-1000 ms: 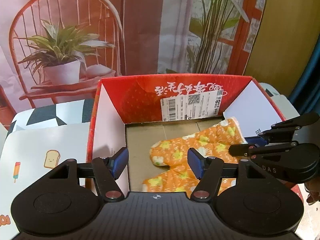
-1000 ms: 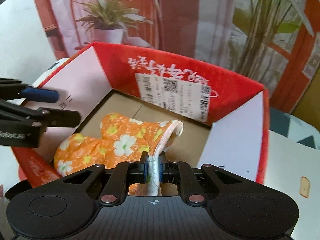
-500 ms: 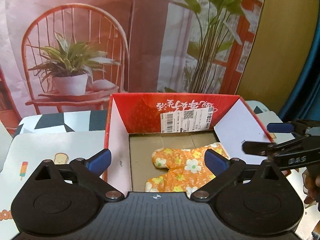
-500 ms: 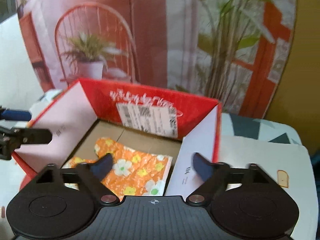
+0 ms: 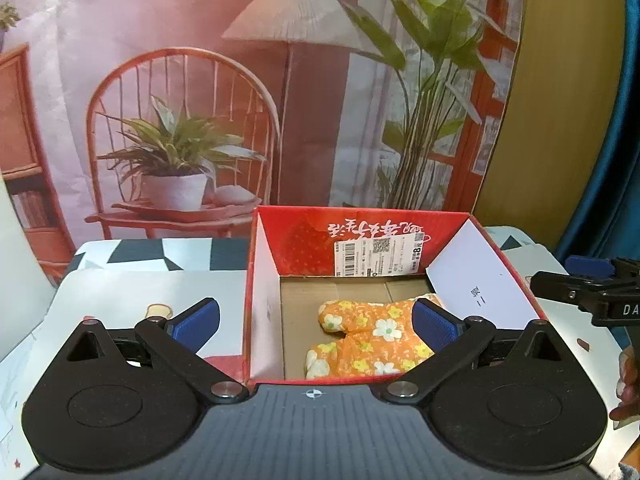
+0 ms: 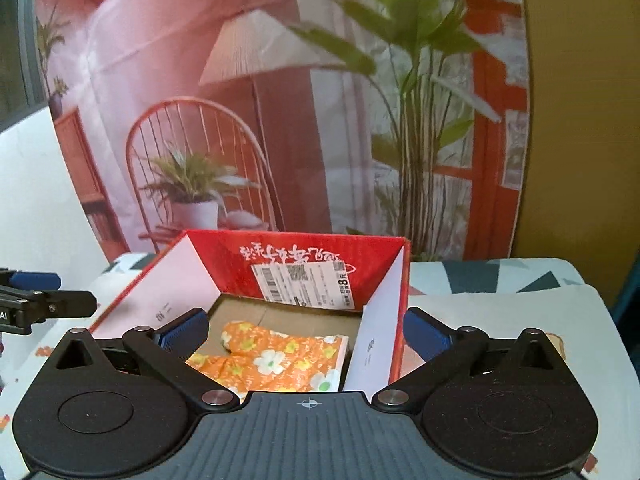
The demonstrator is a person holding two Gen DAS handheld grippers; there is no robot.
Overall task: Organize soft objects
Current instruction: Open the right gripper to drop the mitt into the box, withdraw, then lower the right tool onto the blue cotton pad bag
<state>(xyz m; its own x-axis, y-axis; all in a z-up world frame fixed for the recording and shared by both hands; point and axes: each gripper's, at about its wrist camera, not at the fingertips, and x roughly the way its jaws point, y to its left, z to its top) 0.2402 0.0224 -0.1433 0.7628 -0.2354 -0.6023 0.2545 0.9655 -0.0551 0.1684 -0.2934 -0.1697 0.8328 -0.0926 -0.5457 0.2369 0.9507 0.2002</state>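
The orange floral oven mitt (image 5: 368, 340) lies flat on the cardboard floor of the red carton (image 5: 360, 240), toward its 3 o'clock wall in the left wrist view, thumb pointing to 9 o'clock. It rests free; nothing touches it. Judging by how it lies, it has been put away, and the carton serves as the bin for the soft things.

The left gripper (image 5: 316, 326) hangs above the carton's near rim with its jaws spread wide and nothing between them; they have just been opening. The right gripper (image 6: 306, 334) is likewise wide apart and empty, its jaws also just opened, with the mitt (image 6: 276, 360) seen below the gap and clear of the blue pads (image 6: 184, 332). Both tools point down into the carton from the 6 o'clock side, likely so that the cloth could drop straight in.

The carton (image 6: 304, 252) stands on a desk (image 5: 132, 292) covered with a printed cloth. A white shipping label (image 5: 380, 256) is stuck to the inside of the far wall.

The left view alone shows the mitt's thumb and rounded tip plainly, and the right tool at 3 o'clock with fingers (image 5: 626, 384) of the person's hand below it. The right view alone shows the mitt's white-edged cuff and the left tool's tip at 9 o'clock.
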